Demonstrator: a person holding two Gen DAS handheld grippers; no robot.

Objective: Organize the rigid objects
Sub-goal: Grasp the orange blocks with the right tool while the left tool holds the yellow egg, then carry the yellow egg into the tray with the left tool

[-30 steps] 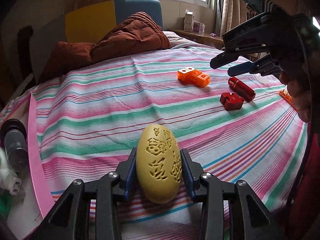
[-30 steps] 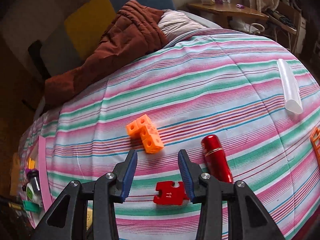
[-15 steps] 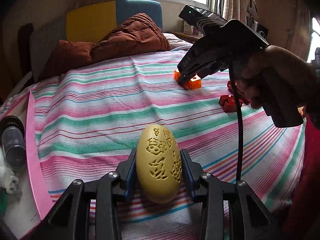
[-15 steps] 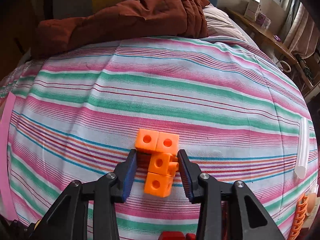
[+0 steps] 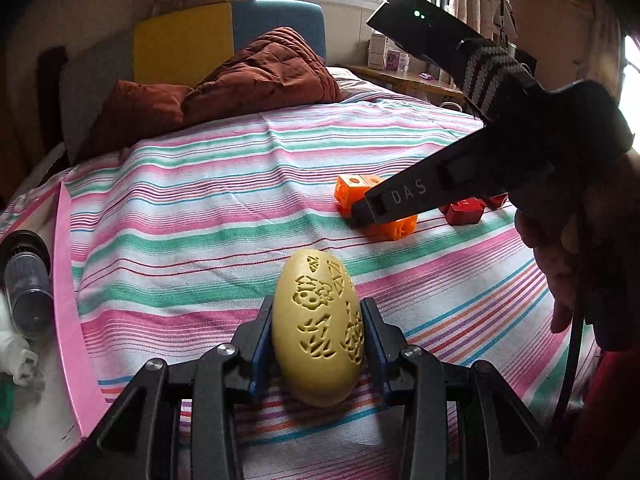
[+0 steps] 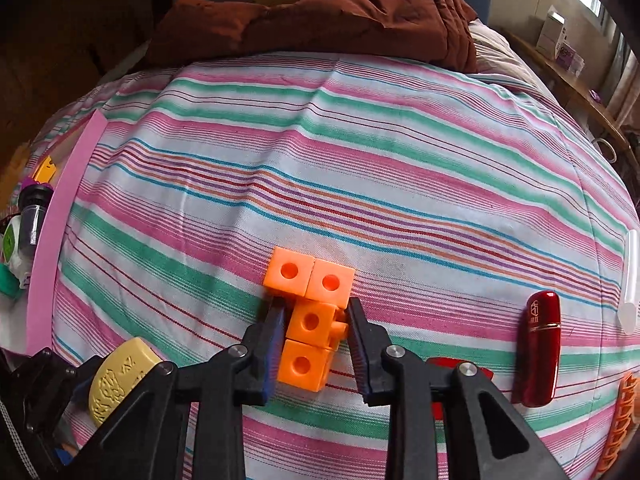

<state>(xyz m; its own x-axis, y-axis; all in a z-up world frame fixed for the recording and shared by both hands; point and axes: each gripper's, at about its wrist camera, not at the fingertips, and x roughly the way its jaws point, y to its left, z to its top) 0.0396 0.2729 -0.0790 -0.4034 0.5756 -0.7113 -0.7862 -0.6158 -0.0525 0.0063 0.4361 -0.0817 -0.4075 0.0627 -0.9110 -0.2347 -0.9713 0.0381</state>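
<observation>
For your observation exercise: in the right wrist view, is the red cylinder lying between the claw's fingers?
No, the red cylinder lies off to the side; the orange blocks sit between them.

Both grippers were black plastic clamps with blue ribbed pads inside their fingers and round silver screws at the pivots. The left gripper (image 5: pixel 318 328) and the right gripper (image 6: pixel 316 334) shared that build. Seen from the left wrist, the right tool bore raised letters "DAS", a grey-striped strap, a black box with a green light, and a black cable hanging near the hand (image 5: pixel 560 256).
</observation>
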